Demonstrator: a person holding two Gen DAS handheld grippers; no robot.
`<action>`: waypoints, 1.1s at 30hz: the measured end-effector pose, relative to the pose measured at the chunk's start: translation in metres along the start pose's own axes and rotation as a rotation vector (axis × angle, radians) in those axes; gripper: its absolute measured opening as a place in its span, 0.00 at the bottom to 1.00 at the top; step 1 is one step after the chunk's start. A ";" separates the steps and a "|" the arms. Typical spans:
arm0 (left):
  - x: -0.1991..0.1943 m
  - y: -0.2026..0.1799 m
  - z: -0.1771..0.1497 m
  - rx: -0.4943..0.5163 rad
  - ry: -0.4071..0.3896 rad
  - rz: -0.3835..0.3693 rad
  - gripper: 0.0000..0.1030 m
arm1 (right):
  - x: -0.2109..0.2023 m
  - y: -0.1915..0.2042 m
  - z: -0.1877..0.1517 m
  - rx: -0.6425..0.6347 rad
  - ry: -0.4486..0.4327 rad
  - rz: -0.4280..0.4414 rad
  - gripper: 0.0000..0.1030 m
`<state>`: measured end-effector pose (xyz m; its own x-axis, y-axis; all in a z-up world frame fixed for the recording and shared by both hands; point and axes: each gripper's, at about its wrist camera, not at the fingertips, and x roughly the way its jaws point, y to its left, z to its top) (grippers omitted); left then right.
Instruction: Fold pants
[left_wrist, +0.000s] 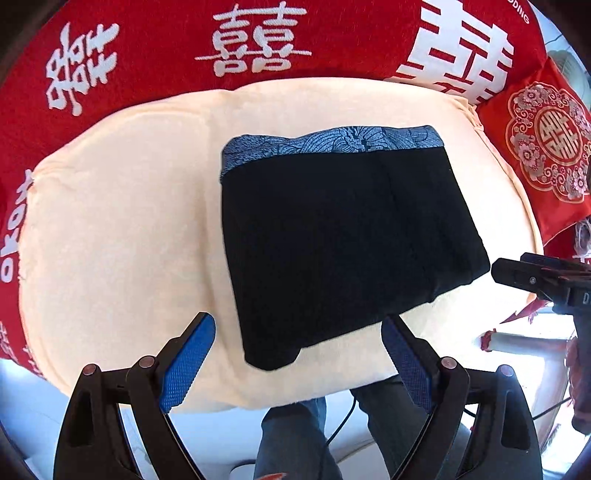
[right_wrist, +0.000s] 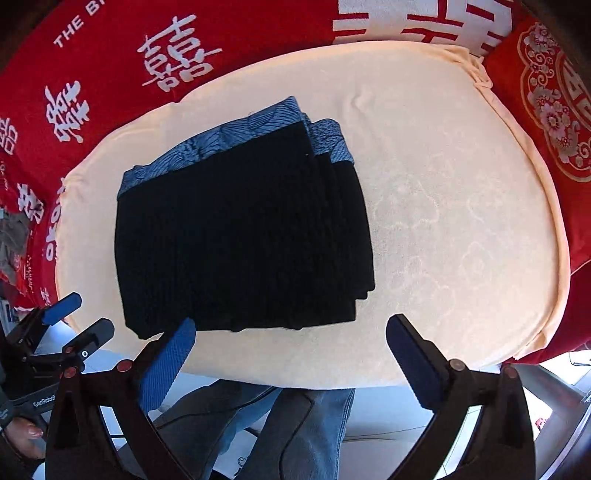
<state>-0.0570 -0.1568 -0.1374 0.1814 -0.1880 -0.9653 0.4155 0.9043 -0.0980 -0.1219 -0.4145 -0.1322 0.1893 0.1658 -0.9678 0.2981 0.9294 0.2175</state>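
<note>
A: Where are the pants (left_wrist: 340, 236)?
B: Folded into a black block with a blue patterned waistband (left_wrist: 332, 142) along the far edge, lying flat on the cream cushion (left_wrist: 122, 221). From the right wrist view the layers step off on the right side of the stack (right_wrist: 240, 236).
A: And the left gripper (left_wrist: 299, 354)?
B: Hanging above the near edge of the cushion, jaws spread wide, blue pads facing each other, nothing between them.
A: The right gripper (right_wrist: 291, 360)?
B: Same: jaws spread wide and empty, over the near edge just beside the pants' near right corner.
A: What's around?
B: A red cloth (left_wrist: 155, 44) with white characters beyond the cushion, a red pillow (left_wrist: 546, 147) at right, and the person's jeans (right_wrist: 314, 424) below the cushion's near rim
</note>
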 end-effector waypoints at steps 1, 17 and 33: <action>-0.007 0.000 -0.002 -0.003 -0.004 0.008 0.89 | -0.005 0.008 -0.004 -0.002 0.001 -0.001 1.00; -0.100 0.002 -0.003 -0.028 -0.117 0.115 0.89 | -0.087 0.054 -0.035 0.049 -0.060 -0.043 1.00; -0.114 -0.051 -0.018 -0.089 -0.085 0.208 0.89 | -0.120 0.038 -0.041 -0.086 -0.077 -0.124 1.00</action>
<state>-0.1146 -0.1746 -0.0269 0.3310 -0.0229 -0.9434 0.2822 0.9563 0.0758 -0.1717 -0.3855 -0.0127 0.2285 0.0254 -0.9732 0.2432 0.9665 0.0824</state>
